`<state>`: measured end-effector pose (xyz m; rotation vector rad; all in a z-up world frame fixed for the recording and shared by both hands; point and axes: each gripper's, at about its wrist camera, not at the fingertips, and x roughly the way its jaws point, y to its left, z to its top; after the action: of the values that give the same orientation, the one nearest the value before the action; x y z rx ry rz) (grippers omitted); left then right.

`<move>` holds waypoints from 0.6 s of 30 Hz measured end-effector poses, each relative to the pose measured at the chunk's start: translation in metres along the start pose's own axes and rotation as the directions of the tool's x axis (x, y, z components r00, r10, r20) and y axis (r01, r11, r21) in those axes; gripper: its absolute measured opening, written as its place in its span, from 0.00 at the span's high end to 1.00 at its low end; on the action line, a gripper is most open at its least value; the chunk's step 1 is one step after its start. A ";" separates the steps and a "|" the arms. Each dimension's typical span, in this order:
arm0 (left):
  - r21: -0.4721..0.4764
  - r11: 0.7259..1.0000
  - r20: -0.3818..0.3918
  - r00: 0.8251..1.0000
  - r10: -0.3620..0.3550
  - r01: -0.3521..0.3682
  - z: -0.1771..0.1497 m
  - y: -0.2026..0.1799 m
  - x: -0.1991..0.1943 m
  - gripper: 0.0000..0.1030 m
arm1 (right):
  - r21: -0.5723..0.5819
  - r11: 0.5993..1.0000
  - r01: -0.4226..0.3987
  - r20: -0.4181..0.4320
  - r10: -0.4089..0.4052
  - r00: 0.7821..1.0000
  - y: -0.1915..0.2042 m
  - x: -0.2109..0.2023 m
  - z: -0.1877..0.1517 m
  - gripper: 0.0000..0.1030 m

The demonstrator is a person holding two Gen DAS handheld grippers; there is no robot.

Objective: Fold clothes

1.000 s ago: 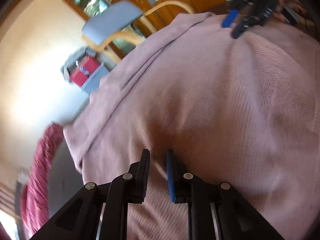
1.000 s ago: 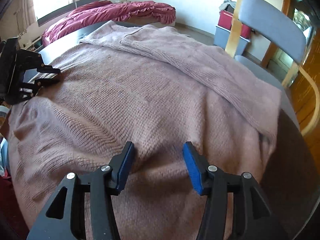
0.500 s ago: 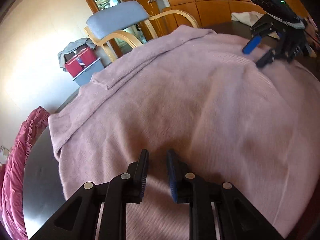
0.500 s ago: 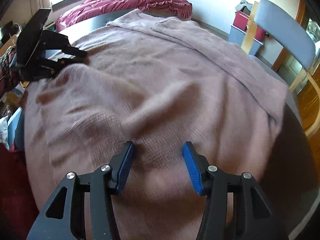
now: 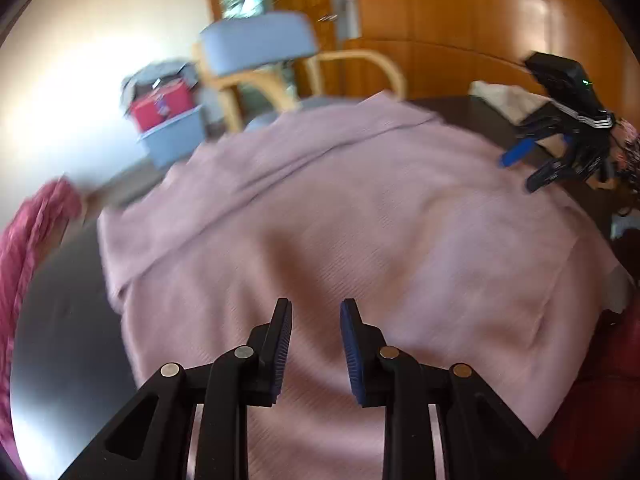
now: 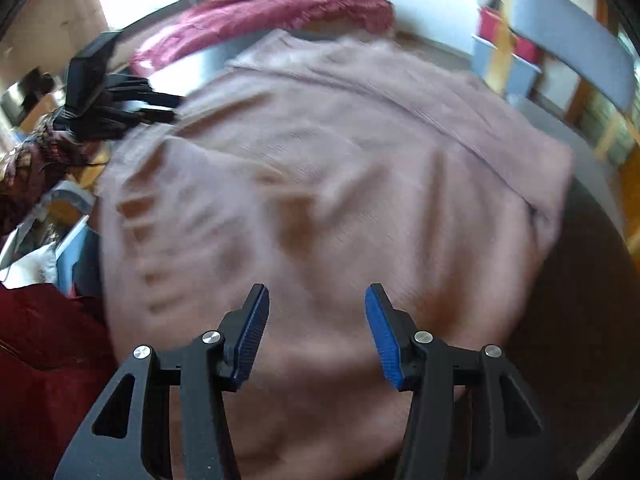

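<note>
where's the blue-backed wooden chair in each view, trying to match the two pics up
Left wrist view: the blue-backed chair stands top centre, beyond the far edge of the pink knitted garment.
Right wrist view: the same chair is at the top right, past the garment's right edge.
Shared landmark: the red box on a grey bin sits just left of the chair in both views.

pink sweater (image 6: 340, 184), dark table (image 6: 580, 320), open right claw (image 6: 316, 320)
</note>
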<state>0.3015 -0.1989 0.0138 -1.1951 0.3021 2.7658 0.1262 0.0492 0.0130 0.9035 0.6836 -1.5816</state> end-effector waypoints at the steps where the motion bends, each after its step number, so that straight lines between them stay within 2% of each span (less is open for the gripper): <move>1: 0.030 1.000 -0.004 1.000 -0.004 0.004 0.006 -0.011 0.006 0.76 | -0.030 0.999 0.022 0.006 -0.021 1.000 0.010 0.003 0.006 0.49; 3: 0.069 0.998 -0.038 0.999 -0.005 0.007 0.017 -0.030 0.028 0.76 | -0.039 0.997 0.059 0.016 -0.059 0.998 0.022 0.017 0.020 0.49; 4: 0.085 0.996 -0.062 0.998 -0.019 0.025 0.021 -0.038 0.039 0.76 | -0.016 0.999 0.050 0.015 -0.049 0.999 0.023 0.023 0.026 0.49; 5: 0.110 0.993 -0.082 0.996 -0.037 0.046 0.020 -0.049 0.044 0.76 | 0.015 0.999 0.030 0.013 -0.031 0.999 0.023 0.030 0.031 0.49; 7: 0.190 0.982 -0.079 0.997 -0.001 0.016 0.018 -0.068 0.048 0.79 | 0.063 0.998 -0.020 0.018 0.019 1.000 0.024 0.039 0.040 0.49; 10: 0.177 0.983 -0.076 0.997 -0.026 0.039 0.019 -0.064 0.045 0.78 | 0.014 0.990 -0.142 0.046 0.141 0.989 0.042 0.030 0.037 0.49; 12: 0.072 0.993 -0.073 0.993 -0.088 0.093 0.025 -0.044 0.043 0.78 | -0.087 0.981 -0.173 0.038 0.177 0.983 0.065 0.021 0.028 0.48; 14: -0.054 0.991 -0.055 0.991 -0.124 0.121 0.032 -0.020 0.047 0.78 | -0.170 0.970 -0.176 0.017 0.182 0.983 0.088 0.021 0.020 0.48; 18: -0.317 0.940 -0.049 0.988 -0.145 0.123 0.038 0.031 0.067 0.78 | -0.299 0.941 -0.159 -0.019 0.160 0.987 0.122 0.031 0.008 0.48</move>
<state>0.2225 -0.2188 -0.0054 -1.3273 -0.2173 2.7241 0.2423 0.0022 -0.0034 0.7091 0.8012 -1.2933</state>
